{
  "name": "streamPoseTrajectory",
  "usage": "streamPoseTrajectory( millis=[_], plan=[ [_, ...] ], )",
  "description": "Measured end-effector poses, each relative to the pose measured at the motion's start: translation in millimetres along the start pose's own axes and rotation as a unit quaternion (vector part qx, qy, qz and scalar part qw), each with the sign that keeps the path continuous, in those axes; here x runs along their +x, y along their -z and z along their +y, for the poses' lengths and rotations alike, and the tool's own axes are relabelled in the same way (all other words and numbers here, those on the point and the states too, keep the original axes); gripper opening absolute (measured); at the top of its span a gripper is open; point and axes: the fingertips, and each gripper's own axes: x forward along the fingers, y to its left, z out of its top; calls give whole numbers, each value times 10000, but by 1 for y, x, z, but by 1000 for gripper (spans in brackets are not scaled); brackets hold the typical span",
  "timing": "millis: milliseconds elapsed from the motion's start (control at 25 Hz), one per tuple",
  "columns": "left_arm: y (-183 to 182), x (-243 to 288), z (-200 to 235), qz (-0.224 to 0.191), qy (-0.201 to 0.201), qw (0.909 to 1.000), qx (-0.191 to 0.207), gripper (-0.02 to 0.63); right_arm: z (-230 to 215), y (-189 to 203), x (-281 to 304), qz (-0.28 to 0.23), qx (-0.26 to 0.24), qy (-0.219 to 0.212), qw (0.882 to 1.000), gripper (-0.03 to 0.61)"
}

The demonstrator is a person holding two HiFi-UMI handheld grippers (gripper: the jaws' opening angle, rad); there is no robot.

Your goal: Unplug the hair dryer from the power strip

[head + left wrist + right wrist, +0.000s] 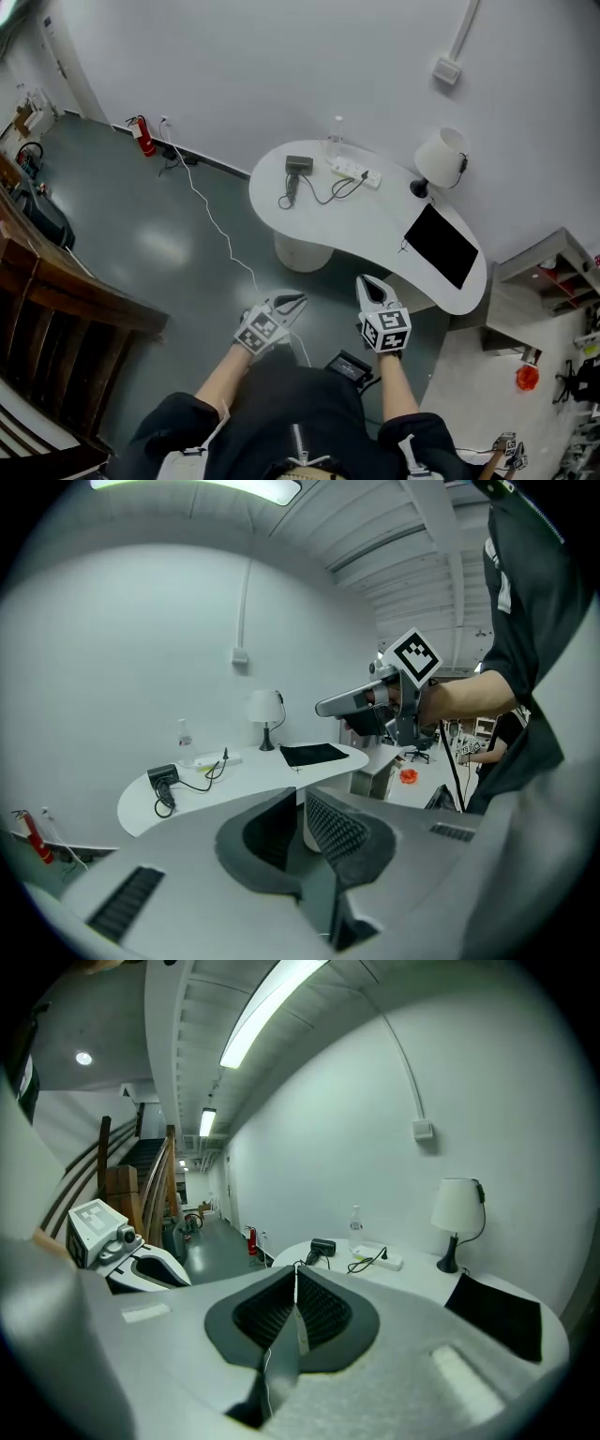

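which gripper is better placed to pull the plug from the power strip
Right, marginally: both are far from the table, but the right gripper lines up with the power strip, the left gripper with the hair dryer.

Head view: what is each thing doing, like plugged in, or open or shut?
hair dryer: lying on the table, plugged into the power strip
lamp: upright, looks unlit
bottle: upright
left gripper: shut, empty
right gripper: shut, empty
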Motion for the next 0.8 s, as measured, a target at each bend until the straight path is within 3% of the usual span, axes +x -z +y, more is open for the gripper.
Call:
streamPoseTrajectory(
  millis=[280, 800],
  plan=[
    [2, 11, 85, 22, -8, 10000, -95, 38, -9, -28, 72, 67, -77, 66, 9999, 5],
    [-9, 73, 149, 269, 435, 9987, 37, 38, -78, -24, 126, 204, 326, 496, 9980, 5]
  ],
)
